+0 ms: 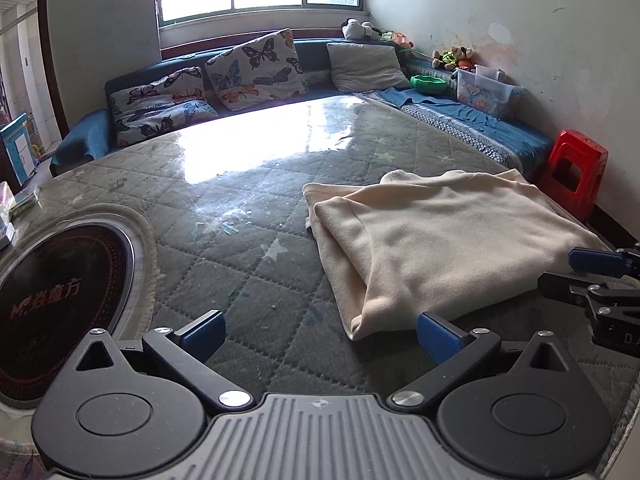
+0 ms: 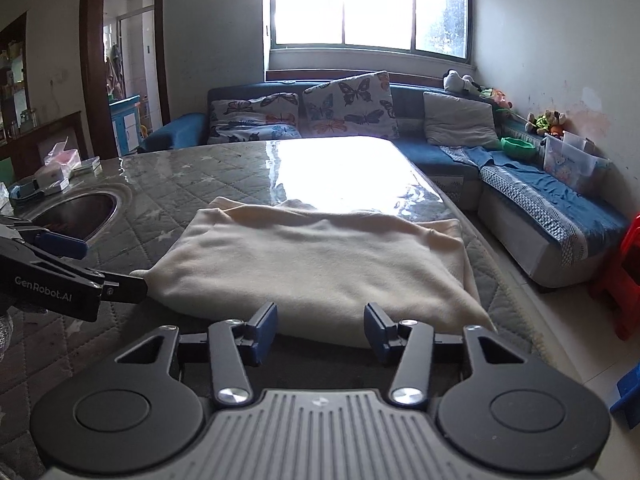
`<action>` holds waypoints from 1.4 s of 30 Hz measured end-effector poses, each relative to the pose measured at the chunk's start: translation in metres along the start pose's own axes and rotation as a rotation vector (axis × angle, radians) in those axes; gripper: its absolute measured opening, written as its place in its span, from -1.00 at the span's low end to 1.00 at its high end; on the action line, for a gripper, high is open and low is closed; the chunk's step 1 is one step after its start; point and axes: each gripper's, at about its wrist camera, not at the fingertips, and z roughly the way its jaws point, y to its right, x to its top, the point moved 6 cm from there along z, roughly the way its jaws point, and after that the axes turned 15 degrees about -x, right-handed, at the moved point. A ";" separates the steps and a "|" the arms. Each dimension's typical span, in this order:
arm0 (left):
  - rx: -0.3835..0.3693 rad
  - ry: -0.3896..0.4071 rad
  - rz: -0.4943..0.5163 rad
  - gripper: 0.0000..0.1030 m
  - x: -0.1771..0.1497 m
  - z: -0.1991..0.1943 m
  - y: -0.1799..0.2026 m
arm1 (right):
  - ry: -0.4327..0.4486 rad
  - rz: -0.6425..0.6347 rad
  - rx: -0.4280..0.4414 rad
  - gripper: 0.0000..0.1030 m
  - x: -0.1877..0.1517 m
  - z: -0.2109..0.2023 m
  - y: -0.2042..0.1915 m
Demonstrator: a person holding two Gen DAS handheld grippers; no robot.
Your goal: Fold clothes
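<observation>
On table (image 1: 248, 200): folded cream garment (image 1: 440, 240), right of centre, near edge.
Both grippers tilt downward toward the table. Left gripper (image 1: 320, 334) has jaws wide apart, empty, right pad just beside the garment's near-left corner. Right gripper (image 2: 320, 330) has jaws partly open, empty, at the garment's near edge; contact cannot be determined. Hands are out of view.

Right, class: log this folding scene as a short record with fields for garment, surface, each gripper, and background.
garment: cream garment, folded, lying flat
surface: quilted table cover under glossy clear sheet
left gripper: open, empty, beside garment's near left corner
right gripper: open, nothing between its fingers, at garment's near edge
background: blue sofa with butterfly cushions, window behind
</observation>
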 end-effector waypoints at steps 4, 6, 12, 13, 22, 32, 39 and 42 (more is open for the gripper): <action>-0.016 -0.001 -0.001 1.00 -0.005 -0.006 0.003 | -0.016 0.008 0.000 0.22 -0.004 -0.003 -0.001; -0.017 0.002 0.002 1.00 -0.008 -0.009 0.005 | -0.019 0.002 -0.008 0.23 -0.006 -0.004 -0.003; -0.011 0.007 0.012 1.00 -0.013 -0.017 0.006 | -0.029 0.010 -0.014 0.56 -0.009 -0.010 -0.006; -0.012 0.007 0.012 1.00 -0.014 -0.018 0.006 | -0.030 0.009 -0.015 0.57 -0.010 -0.010 -0.007; 0.000 0.004 0.004 1.00 -0.023 -0.025 0.007 | -0.043 0.010 -0.034 0.77 -0.015 -0.014 -0.009; 0.003 0.007 0.014 1.00 -0.030 -0.031 0.014 | -0.033 0.009 -0.057 0.92 -0.017 -0.021 -0.010; -0.002 0.007 0.016 1.00 -0.034 -0.035 0.017 | -0.028 0.005 -0.073 1.00 -0.019 -0.024 -0.010; -0.004 0.006 0.019 1.00 -0.036 -0.036 0.019 | -0.028 0.008 -0.079 1.00 -0.020 -0.025 -0.009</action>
